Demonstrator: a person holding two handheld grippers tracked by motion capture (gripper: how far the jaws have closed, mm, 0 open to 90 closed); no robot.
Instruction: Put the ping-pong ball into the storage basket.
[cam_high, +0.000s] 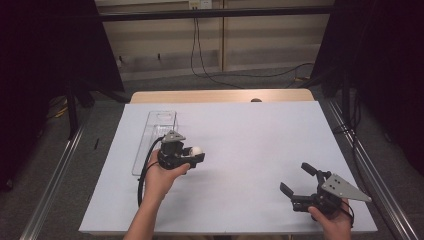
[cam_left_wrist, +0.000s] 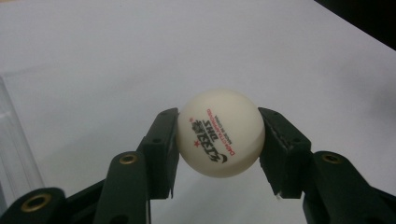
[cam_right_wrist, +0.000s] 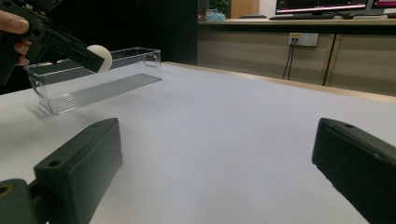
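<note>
In the high view, the left gripper (cam_high: 196, 152) sits left of centre in the frame, held in the person's left hand (cam_high: 162, 176), whose forearm comes up from the bottom edge. Its 2 jaws pinch a white ball (cam_high: 195, 150), which shows at the gripper's right tip, above the white sheet (cam_high: 250, 150) that covers the table. Just to the left of the gripper, touching it in the picture, lies a clear box (cam_high: 157, 122), long and narrow, running from the middle left toward the upper left of the sheet.

In the left gripper view the ball (cam_left_wrist: 220, 132) fills the centre of the frame, with 1 black pad pressed against each side of it. Black and red print with small red stars runs across its face, upside down. The sheet (cam_left_wrist: 140, 56) lies behind it, and a clear edge of the box (cam_left_wrist: 14, 140) shows at the far left.

The right gripper (cam_high: 298, 184) is at the lower right of the high view, held in the right hand (cam_high: 332, 220) near the bottom edge, well apart from the ball. Its jaws are spread wide with nothing between them. The right gripper view agrees: 1 jaw rises at the lower left and 1 at the lower right, with bare sheet (cam_right_wrist: 224, 140) between. In the upper left of that view the left gripper (cam_right_wrist: 95, 58) holds the ball (cam_right_wrist: 102, 57) in front of the box (cam_right_wrist: 116, 74), above the level of the sheet. The box lies open side up on the sheet.
</note>
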